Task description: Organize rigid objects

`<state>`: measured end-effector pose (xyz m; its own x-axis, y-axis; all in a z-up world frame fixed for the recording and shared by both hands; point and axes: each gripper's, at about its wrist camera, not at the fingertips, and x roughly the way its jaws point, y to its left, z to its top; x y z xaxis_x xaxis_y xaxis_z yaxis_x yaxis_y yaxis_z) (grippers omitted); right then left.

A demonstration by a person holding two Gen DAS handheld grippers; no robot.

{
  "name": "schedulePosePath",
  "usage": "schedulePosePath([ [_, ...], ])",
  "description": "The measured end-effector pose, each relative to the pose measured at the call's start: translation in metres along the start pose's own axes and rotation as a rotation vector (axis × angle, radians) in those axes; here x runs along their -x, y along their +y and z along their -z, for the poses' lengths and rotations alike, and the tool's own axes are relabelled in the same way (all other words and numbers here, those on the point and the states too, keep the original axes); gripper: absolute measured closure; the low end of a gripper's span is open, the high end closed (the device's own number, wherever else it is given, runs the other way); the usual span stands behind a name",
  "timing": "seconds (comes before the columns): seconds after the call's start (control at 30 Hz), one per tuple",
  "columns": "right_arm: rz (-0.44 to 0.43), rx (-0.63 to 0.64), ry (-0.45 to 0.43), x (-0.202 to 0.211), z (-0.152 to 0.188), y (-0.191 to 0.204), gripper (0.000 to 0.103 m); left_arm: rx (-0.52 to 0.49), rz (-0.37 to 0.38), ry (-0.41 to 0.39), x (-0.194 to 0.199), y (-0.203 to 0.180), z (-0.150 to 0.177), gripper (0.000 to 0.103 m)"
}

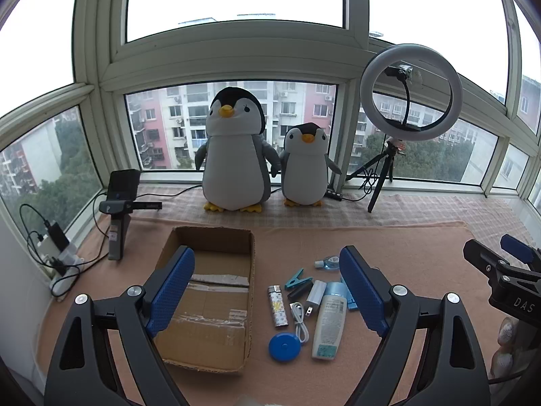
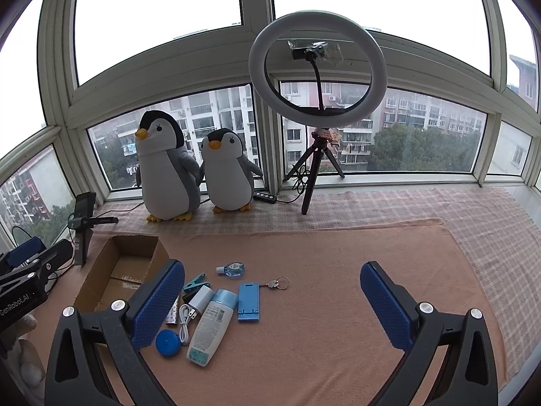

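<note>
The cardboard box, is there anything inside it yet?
Empty, as far as shows. The cardboard box is open on top and only its bare taped bottom shows; the left gripper's finger hides one corner.

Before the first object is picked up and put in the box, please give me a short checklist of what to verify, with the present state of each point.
1. Left gripper open, nothing held: ok.
2. Right gripper open, nothing held: ok.
3. Box open on top, floor bare: ok.
4. Bottle lies free on the cloth: ok.
5. Cable clear of the bottle: cannot tell.
6. Key apart from the others: ok.
</note>
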<state>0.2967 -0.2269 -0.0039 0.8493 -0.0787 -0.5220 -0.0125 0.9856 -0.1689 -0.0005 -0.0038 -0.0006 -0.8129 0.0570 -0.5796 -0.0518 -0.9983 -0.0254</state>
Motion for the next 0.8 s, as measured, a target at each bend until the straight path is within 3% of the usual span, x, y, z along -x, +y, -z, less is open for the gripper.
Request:
schedulePosePath([
  [0.8,0.034,-0.023,0.01,0.0001,-0.0001,-0.001,0.0,-0.008,0.017,0.003,-0.0021,0.0008,0.0009,0.015],
])
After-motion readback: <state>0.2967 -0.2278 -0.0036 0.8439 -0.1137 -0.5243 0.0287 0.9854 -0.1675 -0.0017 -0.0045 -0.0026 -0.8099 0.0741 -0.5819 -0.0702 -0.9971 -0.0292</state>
